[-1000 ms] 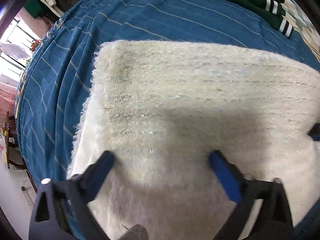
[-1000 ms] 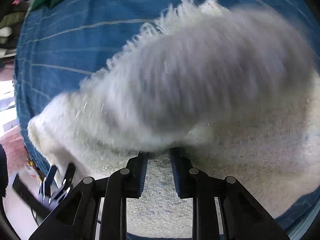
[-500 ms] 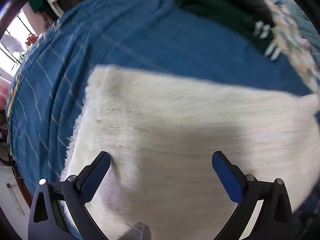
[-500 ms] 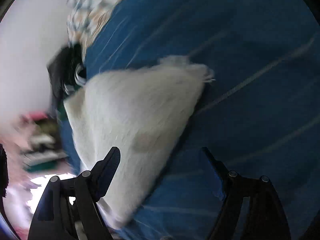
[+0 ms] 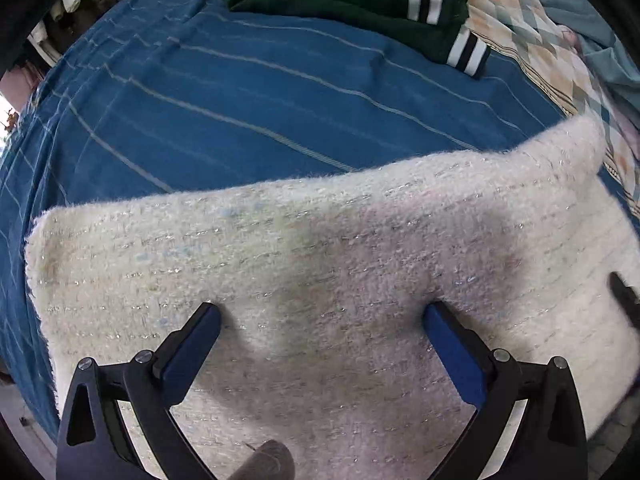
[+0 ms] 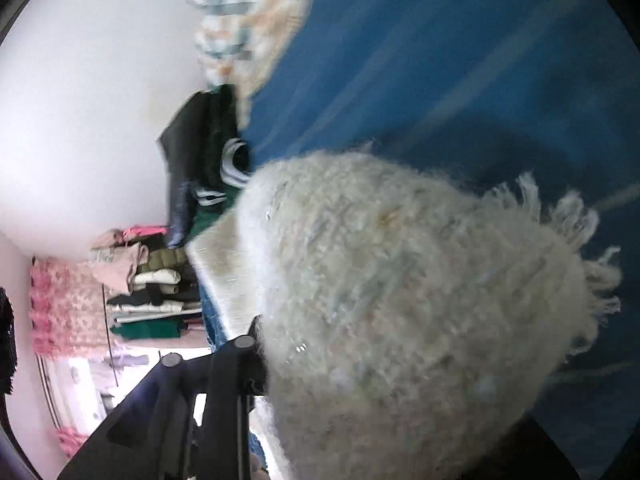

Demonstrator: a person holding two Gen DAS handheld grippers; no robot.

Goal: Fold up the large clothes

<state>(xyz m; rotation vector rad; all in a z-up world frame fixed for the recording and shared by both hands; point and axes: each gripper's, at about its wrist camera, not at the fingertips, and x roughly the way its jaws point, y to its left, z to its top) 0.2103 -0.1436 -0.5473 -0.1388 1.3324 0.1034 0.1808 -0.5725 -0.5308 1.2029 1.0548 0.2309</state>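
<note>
The cream fuzzy knit garment (image 5: 320, 280), with glittery threads and a fringed edge, lies partly folded on the bed's blue striped cover (image 5: 240, 92), near the bed's front edge.

The left gripper (image 5: 320, 320) points steeply down over the flat panel with its jaws wide apart and nothing between them. Its blue pads (image 5: 192, 344) sit at or just above the knit. Placed so, it looks meant to pin or steady the lower layer while the other end is carried over.

The right gripper (image 6: 264, 360) has just been closing its jaws after briefly opening them. A bunched fringed end of the knit now fills its view and hides one finger. The fabric seems clamped between the jaws, though blur and the wool itself keep the contact from showing plainly. Held up off the cover like this, that end is free to be laid across the flat part as the next fold.

The left wrist view shows the panel's straight far edge, a folded dark green garment with white-striped cuffs (image 5: 400, 12) near the head of the bed, and a checked quilt (image 5: 552, 64) beside it. The right wrist view shows the fringe (image 6: 580, 248), a pale wall (image 6: 88, 100) and stacked clothes (image 6: 152, 292) beyond the bed.
</note>
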